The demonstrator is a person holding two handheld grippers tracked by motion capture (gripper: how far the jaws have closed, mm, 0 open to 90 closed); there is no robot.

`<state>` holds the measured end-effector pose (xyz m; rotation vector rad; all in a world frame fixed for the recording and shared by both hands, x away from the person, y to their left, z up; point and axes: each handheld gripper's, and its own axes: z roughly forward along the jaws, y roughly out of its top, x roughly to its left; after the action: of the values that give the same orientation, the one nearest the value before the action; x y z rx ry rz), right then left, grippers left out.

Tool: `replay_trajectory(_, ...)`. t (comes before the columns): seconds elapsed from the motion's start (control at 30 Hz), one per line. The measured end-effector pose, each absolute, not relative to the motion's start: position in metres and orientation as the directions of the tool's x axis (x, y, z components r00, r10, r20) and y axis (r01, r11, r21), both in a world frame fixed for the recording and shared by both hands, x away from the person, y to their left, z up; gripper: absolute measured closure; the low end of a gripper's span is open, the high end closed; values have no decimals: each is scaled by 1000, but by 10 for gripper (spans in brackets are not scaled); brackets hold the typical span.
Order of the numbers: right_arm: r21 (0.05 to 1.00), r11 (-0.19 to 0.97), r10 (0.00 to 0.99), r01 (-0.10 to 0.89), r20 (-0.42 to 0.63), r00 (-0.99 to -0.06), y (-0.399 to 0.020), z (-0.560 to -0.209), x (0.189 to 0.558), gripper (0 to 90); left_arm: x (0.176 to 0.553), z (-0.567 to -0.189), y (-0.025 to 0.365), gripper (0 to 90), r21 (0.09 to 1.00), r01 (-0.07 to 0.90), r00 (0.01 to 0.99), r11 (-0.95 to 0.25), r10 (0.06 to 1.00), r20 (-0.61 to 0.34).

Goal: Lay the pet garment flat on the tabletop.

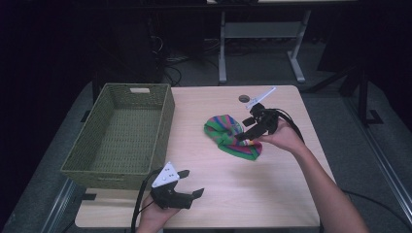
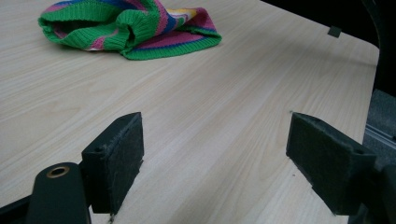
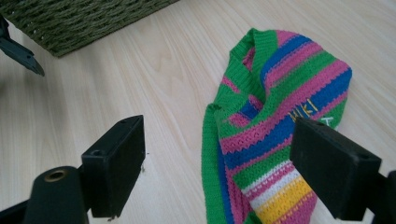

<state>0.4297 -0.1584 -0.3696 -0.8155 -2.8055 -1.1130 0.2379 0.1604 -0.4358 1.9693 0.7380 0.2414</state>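
Note:
A knitted cloth [image 1: 228, 137] striped in green, pink, blue and yellow lies crumpled on the wooden table [image 1: 243, 194], right of centre. My right gripper [image 1: 245, 129] hovers open over the cloth's right end; in the right gripper view the cloth [image 3: 275, 121] lies under and between the spread jaws of that gripper [image 3: 217, 168]. My left gripper [image 1: 191, 183] is open near the table's front edge, with nothing between its jaws. In the left gripper view this gripper [image 2: 215, 163] points across bare wood towards the cloth [image 2: 126, 25] farther off.
A green woven basket [image 1: 121, 136] with nothing in it stands on the table's left side, its corner [image 3: 70, 18] visible in the right gripper view. A small dark round disc [image 1: 244, 98] sits near the far edge. Bare wood lies between the two grippers.

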Motion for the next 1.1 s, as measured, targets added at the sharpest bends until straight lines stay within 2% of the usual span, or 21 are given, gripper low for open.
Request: replay_trajectory(1.1, 566, 637, 507, 523, 202, -838, -124, -403, 455, 178, 239, -434, 165, 187, 858, 394, 793, -328, 594, -137)
